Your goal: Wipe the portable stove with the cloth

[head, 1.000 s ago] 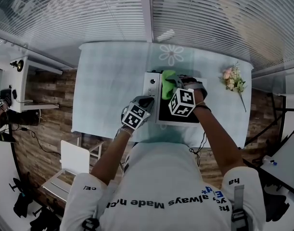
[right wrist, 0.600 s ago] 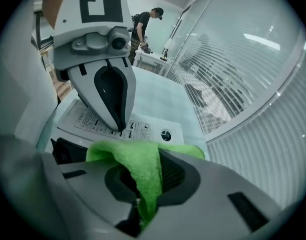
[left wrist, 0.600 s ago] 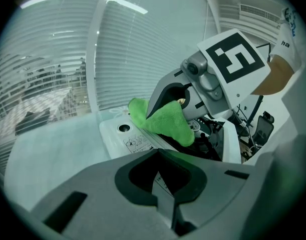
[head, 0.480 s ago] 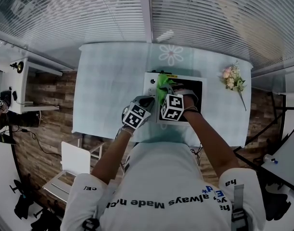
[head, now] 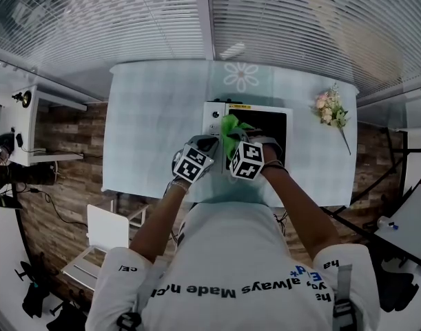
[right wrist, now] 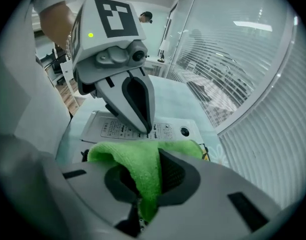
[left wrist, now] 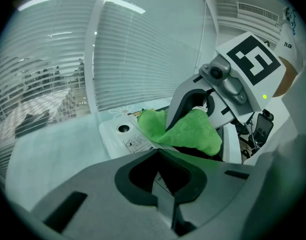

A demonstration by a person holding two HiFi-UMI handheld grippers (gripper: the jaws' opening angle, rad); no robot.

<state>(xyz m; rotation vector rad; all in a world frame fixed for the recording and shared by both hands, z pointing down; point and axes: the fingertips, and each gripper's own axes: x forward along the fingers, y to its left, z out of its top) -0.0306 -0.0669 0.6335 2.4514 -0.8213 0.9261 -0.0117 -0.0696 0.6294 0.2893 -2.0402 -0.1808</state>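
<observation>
Shirt [head: 224,281], head view: the printed line reads "always Made"; the letters on either side of it are unclear. Right sleeve [head: 332,261]: "ha" legible, and the same "ha" shows in the left gripper view. Stove [head: 213,116]: printed sticker [right wrist: 112,129] on the white panel, lettering too small to read. Yellow label [head: 239,105] at its back edge: illegible.

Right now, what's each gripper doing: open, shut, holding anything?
Left gripper: tongs shut, nothing in them.
Right gripper: tongs shut on the cloth.
</observation>
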